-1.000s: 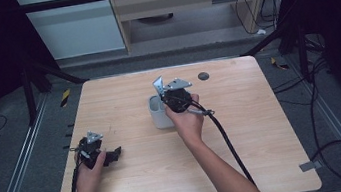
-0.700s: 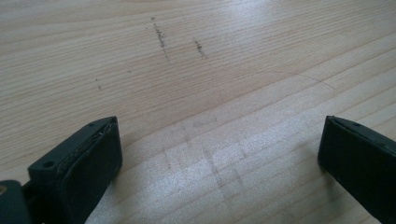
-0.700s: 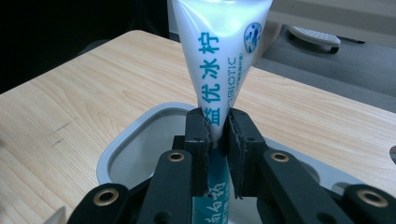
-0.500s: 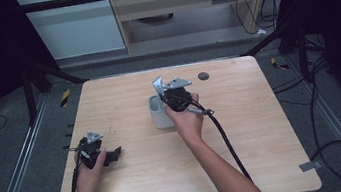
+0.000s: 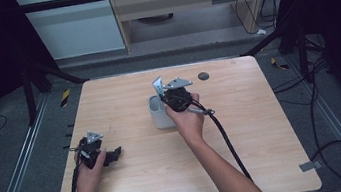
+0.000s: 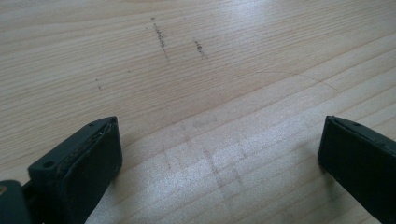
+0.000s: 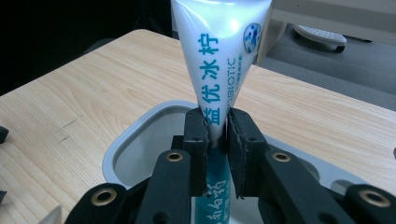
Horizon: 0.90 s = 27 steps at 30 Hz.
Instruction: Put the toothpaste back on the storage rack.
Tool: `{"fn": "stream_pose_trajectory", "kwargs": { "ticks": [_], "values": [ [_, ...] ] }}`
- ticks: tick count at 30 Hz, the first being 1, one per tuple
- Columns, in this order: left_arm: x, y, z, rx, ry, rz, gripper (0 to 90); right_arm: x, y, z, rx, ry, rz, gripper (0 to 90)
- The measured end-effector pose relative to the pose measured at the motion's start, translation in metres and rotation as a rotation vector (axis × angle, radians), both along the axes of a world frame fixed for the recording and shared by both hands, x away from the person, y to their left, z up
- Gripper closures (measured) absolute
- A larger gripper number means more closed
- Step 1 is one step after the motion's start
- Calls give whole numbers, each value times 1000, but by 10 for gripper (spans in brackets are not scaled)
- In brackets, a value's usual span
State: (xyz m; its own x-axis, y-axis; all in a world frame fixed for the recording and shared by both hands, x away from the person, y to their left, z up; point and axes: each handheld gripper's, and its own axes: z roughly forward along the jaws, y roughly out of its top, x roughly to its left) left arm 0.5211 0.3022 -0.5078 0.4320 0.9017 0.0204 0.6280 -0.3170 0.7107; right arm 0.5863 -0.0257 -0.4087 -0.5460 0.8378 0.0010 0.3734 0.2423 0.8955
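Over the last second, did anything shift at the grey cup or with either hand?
No visible change. The right gripper stays shut on the white-and-teal squeezable tube over the grey cup; the left gripper stays open, resting low on the light wooden table.

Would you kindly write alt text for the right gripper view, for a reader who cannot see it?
The right gripper pinches a white and teal tube between its two black jaws, directly above a grey cup. The cup stands on a light wooden table.
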Motion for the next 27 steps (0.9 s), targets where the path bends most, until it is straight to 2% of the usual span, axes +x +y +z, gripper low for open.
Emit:
{"fn": "stream_pose_trajectory", "kwargs": {
  "ticks": [27],
  "values": [
    [0, 0, 0, 0, 0, 0, 0, -14, -11, 8, 13, -9, 19, 772]
  ]
}}
